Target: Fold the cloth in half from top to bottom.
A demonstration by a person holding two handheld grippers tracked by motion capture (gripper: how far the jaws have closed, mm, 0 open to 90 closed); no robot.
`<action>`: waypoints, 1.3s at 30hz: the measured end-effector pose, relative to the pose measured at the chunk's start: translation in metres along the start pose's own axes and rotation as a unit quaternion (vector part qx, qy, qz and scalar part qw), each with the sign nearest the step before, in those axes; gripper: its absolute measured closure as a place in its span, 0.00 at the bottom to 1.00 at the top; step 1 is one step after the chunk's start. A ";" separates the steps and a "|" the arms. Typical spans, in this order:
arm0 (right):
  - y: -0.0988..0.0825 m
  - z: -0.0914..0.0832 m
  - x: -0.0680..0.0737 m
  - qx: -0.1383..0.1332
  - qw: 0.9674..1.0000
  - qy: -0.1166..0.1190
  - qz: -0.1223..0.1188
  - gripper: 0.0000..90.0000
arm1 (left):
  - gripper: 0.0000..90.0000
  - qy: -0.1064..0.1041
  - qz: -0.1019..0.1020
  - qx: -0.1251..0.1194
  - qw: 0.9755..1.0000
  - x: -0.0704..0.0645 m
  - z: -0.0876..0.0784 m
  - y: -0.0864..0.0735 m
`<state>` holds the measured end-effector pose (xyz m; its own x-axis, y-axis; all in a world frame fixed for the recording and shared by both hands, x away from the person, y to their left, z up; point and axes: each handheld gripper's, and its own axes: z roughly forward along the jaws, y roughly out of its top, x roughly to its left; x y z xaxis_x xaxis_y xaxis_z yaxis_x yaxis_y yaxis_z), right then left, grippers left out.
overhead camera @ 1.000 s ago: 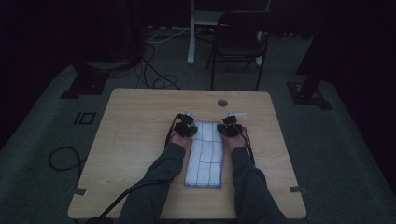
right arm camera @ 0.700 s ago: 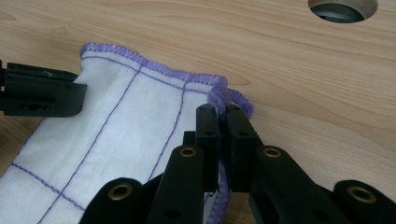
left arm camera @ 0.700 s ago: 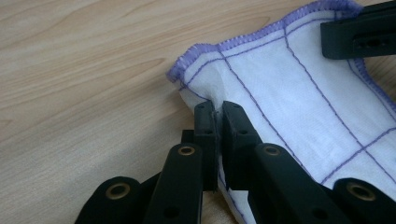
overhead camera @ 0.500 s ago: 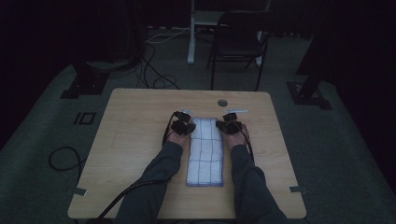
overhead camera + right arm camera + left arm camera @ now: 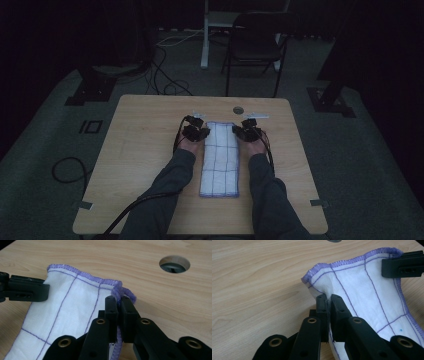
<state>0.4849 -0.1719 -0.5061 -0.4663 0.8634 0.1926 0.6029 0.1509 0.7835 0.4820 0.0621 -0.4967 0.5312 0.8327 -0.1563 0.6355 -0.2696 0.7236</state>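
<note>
White cloth (image 5: 220, 157) with purple grid stitching, lying lengthwise at the middle of the tabletop (image 5: 140, 145), its far end near the far edge. Left gripper (image 5: 329, 298) clamps the far left corner; right gripper (image 5: 119, 301) clamps the far right corner beside the cable hole (image 5: 174, 264).

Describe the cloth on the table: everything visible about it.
The cloth is a white woven rectangle with a thin purple grid and purple stitched hem, looking soft and thin. It lies lengthwise on the wooden table, between the person's forearms. Its far end is lifted and puckered: the left gripper is shut on one far corner, the right gripper on the other. The near end rests flat.
</note>
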 end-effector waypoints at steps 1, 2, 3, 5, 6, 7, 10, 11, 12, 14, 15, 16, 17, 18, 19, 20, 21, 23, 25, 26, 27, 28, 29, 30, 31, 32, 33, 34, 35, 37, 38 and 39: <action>0.002 -0.002 0.001 -0.002 1.000 0.001 -0.003 0.96 | 0.96 0.000 0.001 0.000 1.000 0.000 -0.001 0.000; 0.002 -0.002 0.002 -0.003 1.000 0.001 -0.004 0.96 | 0.96 0.000 0.003 -0.002 1.000 0.000 -0.002 0.001; 0.003 -0.003 0.003 -0.006 1.000 0.002 -0.007 0.96 | 0.96 0.000 0.003 -0.004 1.000 0.001 -0.004 0.002; 0.006 -0.006 0.005 -0.010 1.000 0.005 -0.011 0.96 | 0.96 -0.002 0.005 -0.008 1.000 0.001 -0.007 0.003; 0.007 -0.007 0.006 -0.012 1.000 0.005 -0.014 0.96 | 0.96 -0.003 0.005 -0.011 1.000 0.002 -0.009 0.004; 0.009 -0.009 0.006 -0.013 1.000 0.006 -0.016 0.96 | 0.96 -0.003 0.005 -0.013 1.000 0.002 -0.010 0.005; 0.013 -0.011 0.008 -0.018 1.000 0.007 -0.020 0.96 | 0.96 -0.004 0.007 -0.020 1.000 0.002 -0.015 0.008; 0.013 -0.012 0.008 -0.021 1.000 0.007 -0.021 0.96 | 0.96 -0.005 0.008 -0.023 1.000 0.002 -0.016 0.009; 0.014 -0.013 0.009 -0.023 0.999 0.009 -0.022 0.96 | 0.96 -0.006 0.010 -0.024 1.000 0.002 -0.018 0.009; 0.014 -0.015 0.009 -0.025 0.999 0.010 -0.023 0.97 | 0.96 -0.007 0.013 -0.027 1.000 0.001 -0.020 0.010; 0.015 -0.016 0.010 -0.027 0.999 0.011 -0.025 0.97 | 0.96 -0.007 0.014 -0.028 0.999 0.001 -0.021 0.010; 0.014 -0.017 0.010 -0.027 0.999 0.011 -0.026 0.97 | 0.96 -0.007 0.015 -0.029 0.999 0.000 -0.022 0.009; 0.014 -0.018 0.011 -0.029 0.999 0.013 -0.026 0.97 | 0.96 -0.008 0.017 -0.032 0.999 0.000 -0.023 0.009; 0.014 -0.019 0.012 -0.031 0.999 0.015 -0.026 0.97 | 0.96 -0.009 0.018 -0.033 0.999 -0.001 -0.024 0.008; 0.014 -0.020 0.013 -0.033 0.999 0.016 -0.027 0.97 | 0.96 -0.009 0.018 -0.034 0.999 -0.001 -0.025 0.008; 0.014 -0.022 0.014 -0.036 0.999 0.018 -0.029 0.97 | 0.96 -0.009 0.020 -0.035 0.999 -0.001 -0.026 0.007; 0.013 -0.023 0.015 -0.039 0.999 0.020 -0.029 0.97 | 0.96 -0.010 0.019 -0.037 0.999 -0.002 -0.027 0.007; 0.010 -0.026 0.016 -0.044 0.998 0.024 -0.026 0.97 | 0.96 -0.011 0.021 -0.040 0.999 -0.003 -0.030 0.005; 0.007 -0.028 0.018 -0.048 0.998 0.027 -0.024 0.97 | 0.96 -0.012 0.023 -0.043 0.999 -0.004 -0.032 0.004; 0.006 -0.029 0.018 -0.050 0.998 0.029 -0.023 0.97 | 0.96 -0.012 0.022 -0.045 0.999 -0.005 -0.033 0.003; 0.005 -0.030 0.018 -0.051 0.998 0.031 -0.023 0.97 | 0.96 -0.014 0.022 -0.047 0.999 -0.005 -0.034 0.002; 0.004 -0.031 0.019 -0.054 0.998 0.032 -0.022 0.97 | 0.96 -0.015 0.024 -0.049 0.998 -0.005 -0.036 0.001; 0.003 -0.033 0.019 -0.055 0.998 0.034 -0.022 0.97 | 0.96 -0.016 0.024 -0.050 0.998 -0.006 -0.037 0.000; 0.002 -0.034 0.020 -0.057 0.998 0.034 -0.023 0.97 | 0.96 -0.017 0.026 -0.051 0.998 -0.006 -0.039 -0.001; 0.001 -0.035 0.020 -0.058 0.997 0.035 -0.025 0.97 | 0.96 -0.018 0.029 -0.052 0.998 -0.007 -0.040 -0.002; 0.000 -0.037 0.020 -0.059 0.997 0.036 -0.025 0.97 | 0.96 -0.020 0.030 -0.053 0.998 -0.007 -0.041 -0.003; -0.001 -0.038 0.020 -0.059 0.997 0.037 -0.027 0.97 | 0.96 -0.021 0.030 -0.055 0.998 -0.008 -0.043 -0.004; -0.002 -0.039 0.021 -0.060 0.997 0.038 -0.027 0.97 | 0.96 -0.022 0.032 -0.056 0.998 -0.008 -0.044 -0.005; -0.003 -0.040 0.021 -0.061 0.997 0.041 -0.026 0.97 | 0.96 -0.022 0.034 -0.056 0.998 -0.009 -0.045 -0.006; -0.005 -0.042 0.022 -0.062 0.997 0.042 -0.028 0.97 | 0.96 -0.023 0.034 -0.059 0.997 -0.010 -0.047 -0.008; -0.006 -0.043 0.022 -0.062 0.997 0.044 -0.029 0.97 | 0.96 -0.024 0.033 -0.060 0.997 -0.010 -0.048 -0.009; -0.007 -0.045 0.024 -0.064 0.997 0.044 -0.030 0.97 | 0.96 -0.025 0.035 -0.061 0.997 -0.010 -0.049 -0.011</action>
<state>0.4410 -0.1741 -0.4805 -0.5585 0.8075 0.1895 0.4873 0.1345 0.8628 0.4422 0.0800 -0.4699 0.6006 0.7883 -0.1333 0.5250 -0.2632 0.8094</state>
